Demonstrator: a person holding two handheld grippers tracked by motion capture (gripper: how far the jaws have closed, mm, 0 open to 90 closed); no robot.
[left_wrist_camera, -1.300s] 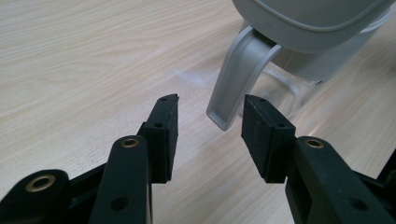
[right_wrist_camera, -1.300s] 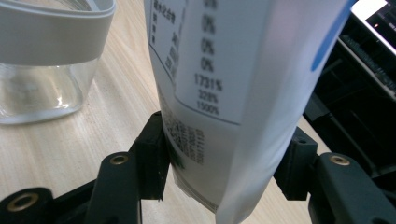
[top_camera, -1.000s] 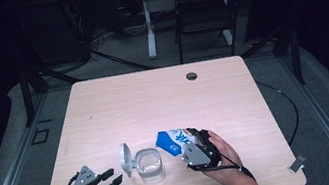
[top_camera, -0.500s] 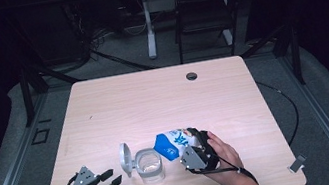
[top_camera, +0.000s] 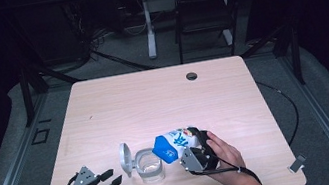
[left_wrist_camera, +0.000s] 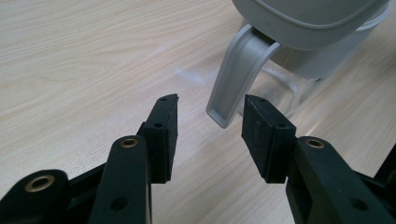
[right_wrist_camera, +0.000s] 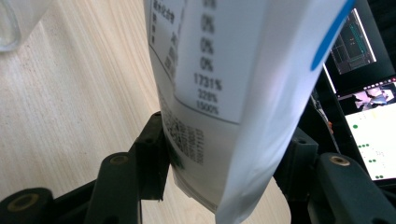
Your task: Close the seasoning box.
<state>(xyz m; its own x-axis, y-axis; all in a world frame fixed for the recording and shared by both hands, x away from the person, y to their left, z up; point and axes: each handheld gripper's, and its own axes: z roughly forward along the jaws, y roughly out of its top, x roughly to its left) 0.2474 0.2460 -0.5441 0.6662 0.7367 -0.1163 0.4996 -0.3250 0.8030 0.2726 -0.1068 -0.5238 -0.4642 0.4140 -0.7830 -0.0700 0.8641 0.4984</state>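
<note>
pouch [right_wrist_camera: 219,84] label percentages: 0%, 0%, 1731%, 1500%

The blue-and-white pouch [top_camera: 175,143] has tipped lower over the jar [top_camera: 149,167].

blue-white pouch [top_camera: 176,143] tilted over open clear jar [top_camera: 149,166].

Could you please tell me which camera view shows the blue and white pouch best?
The high view: there the whole pouch shows, tilted over the clear jar in the right gripper. The right gripper view gives a close, cropped look at its printed back between the fingers.
</note>
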